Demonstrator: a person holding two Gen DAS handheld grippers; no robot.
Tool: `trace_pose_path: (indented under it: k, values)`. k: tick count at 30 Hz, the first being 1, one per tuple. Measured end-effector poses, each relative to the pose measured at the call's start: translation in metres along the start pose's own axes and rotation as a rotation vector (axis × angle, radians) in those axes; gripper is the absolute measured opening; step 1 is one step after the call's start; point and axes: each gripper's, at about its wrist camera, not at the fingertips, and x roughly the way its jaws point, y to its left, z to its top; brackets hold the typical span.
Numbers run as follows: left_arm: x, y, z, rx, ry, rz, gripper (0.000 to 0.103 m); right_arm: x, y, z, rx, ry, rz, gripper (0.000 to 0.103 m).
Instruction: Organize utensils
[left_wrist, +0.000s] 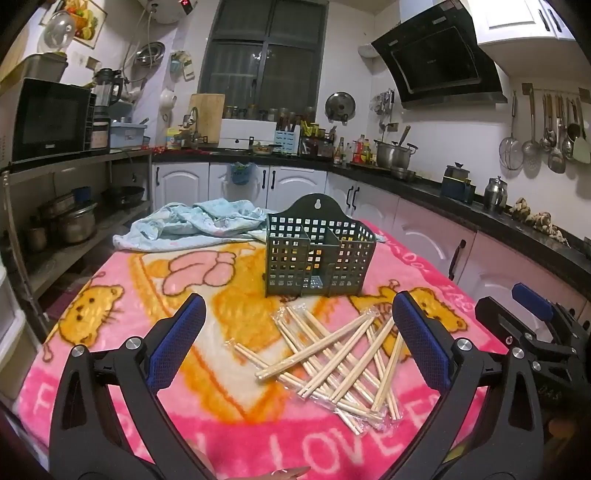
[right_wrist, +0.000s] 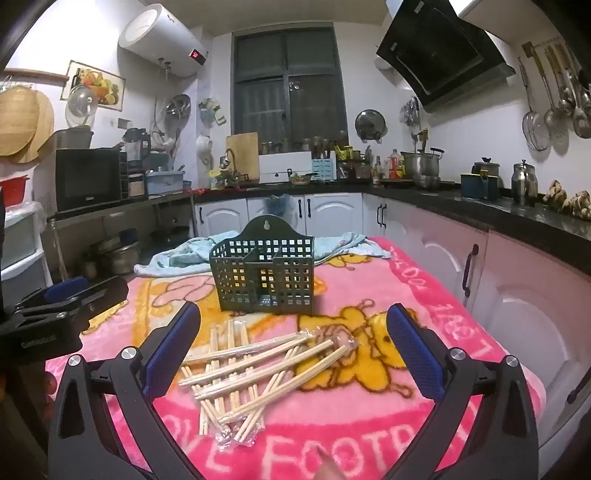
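Observation:
A dark green slotted utensil holder (left_wrist: 319, 254) stands upright on the pink cartoon blanket (left_wrist: 122, 288); it also shows in the right wrist view (right_wrist: 264, 273). A loose pile of wrapped wooden chopsticks (left_wrist: 332, 362) lies in front of it, and shows in the right wrist view (right_wrist: 255, 373). My left gripper (left_wrist: 299, 325) is open and empty, hovering just short of the pile. My right gripper (right_wrist: 293, 332) is open and empty above the pile. The right gripper shows at the left view's right edge (left_wrist: 535, 317); the left gripper shows at the right view's left edge (right_wrist: 70, 295).
A crumpled light blue cloth (left_wrist: 199, 221) lies behind the holder at the table's far edge. Kitchen cabinets and a black counter (left_wrist: 461, 199) run along the back and right. A shelf with pots (left_wrist: 74, 221) stands at left.

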Motion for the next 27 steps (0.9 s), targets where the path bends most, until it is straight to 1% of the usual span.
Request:
trace_pose_path:
  k: [3, 4, 7, 23, 27]
  values:
    - [0.0002, -0.0002, 0.0000, 0.003, 0.003, 0.002, 0.094, -0.0015, 0.0019, 0.0008, -0.002, 0.001, 0.011, 0.098]
    - [0.0001, -0.0001, 0.0000, 0.002, 0.003, 0.002, 0.094, 0.0010, -0.0006, 0.0016, 0.016, 0.018, -0.004, 0.098]
    - [-0.0004, 0.0003, 0.0001, 0.001, 0.002, 0.002, 0.094, 0.0030, -0.0016, -0.0026, 0.009, 0.016, 0.002, 0.098]
    - [0.0002, -0.0002, 0.0000, 0.003, 0.004, 0.002, 0.094, 0.0037, -0.0038, -0.0009, 0.015, 0.012, -0.012, 0.098]
    - [0.0002, -0.0002, 0.0000, 0.004, 0.003, 0.001, 0.094, -0.0045, -0.0029, 0.0050, 0.012, -0.001, -0.018, 0.098]
